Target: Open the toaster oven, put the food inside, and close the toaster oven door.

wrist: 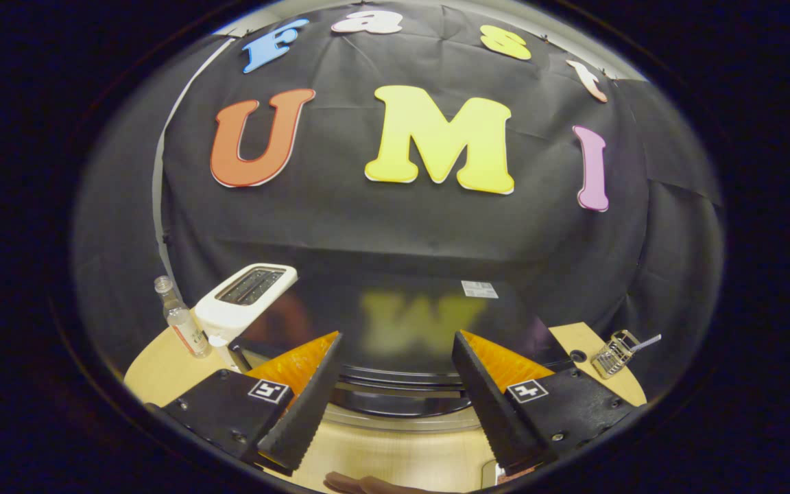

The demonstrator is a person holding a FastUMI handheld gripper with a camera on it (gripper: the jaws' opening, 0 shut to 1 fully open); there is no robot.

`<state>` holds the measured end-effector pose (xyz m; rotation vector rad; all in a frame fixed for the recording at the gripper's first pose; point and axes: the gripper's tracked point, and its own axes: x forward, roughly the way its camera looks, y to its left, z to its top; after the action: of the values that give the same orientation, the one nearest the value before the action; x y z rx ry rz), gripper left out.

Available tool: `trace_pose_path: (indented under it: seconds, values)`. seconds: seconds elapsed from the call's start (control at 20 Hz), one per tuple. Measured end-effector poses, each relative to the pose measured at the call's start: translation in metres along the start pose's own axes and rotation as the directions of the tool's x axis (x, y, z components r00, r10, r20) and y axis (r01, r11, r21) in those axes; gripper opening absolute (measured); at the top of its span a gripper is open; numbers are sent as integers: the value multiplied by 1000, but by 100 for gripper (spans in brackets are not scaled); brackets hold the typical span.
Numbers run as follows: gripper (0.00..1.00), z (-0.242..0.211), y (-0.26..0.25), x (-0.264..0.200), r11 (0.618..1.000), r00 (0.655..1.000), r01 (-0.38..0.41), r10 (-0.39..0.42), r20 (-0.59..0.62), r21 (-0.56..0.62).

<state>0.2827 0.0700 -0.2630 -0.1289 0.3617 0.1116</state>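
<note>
The black toaster oven [402, 309] stands just ahead of my fingers, and its glossy top mirrors the booth wall. Its front edge carries a dark curved handle bar [395, 384] that runs across the gap between my fingers. The door looks closed. My gripper [396, 337] is open, its fingers wide apart above the oven's front with nothing between them. A brownish rounded thing [361, 484] lies on the wooden table [395, 453] below the fingers; I cannot tell whether it is the food.
A white slot toaster [247, 302] sits to the left of the oven, with a clear bottle [179, 319] beside it. A small metal wire rack [618, 351] lies on the table right of the oven. Black cloth walls close off the back.
</note>
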Motion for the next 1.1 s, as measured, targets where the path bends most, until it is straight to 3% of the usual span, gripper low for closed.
trace_pose_path:
  seconds: [0.5,1.1]
  values:
    - [100,-17,-6,-8,996,998,-3,8,-58,89]
    - [100,-70,-4,-74,1000,996,-10,11,-90,13]
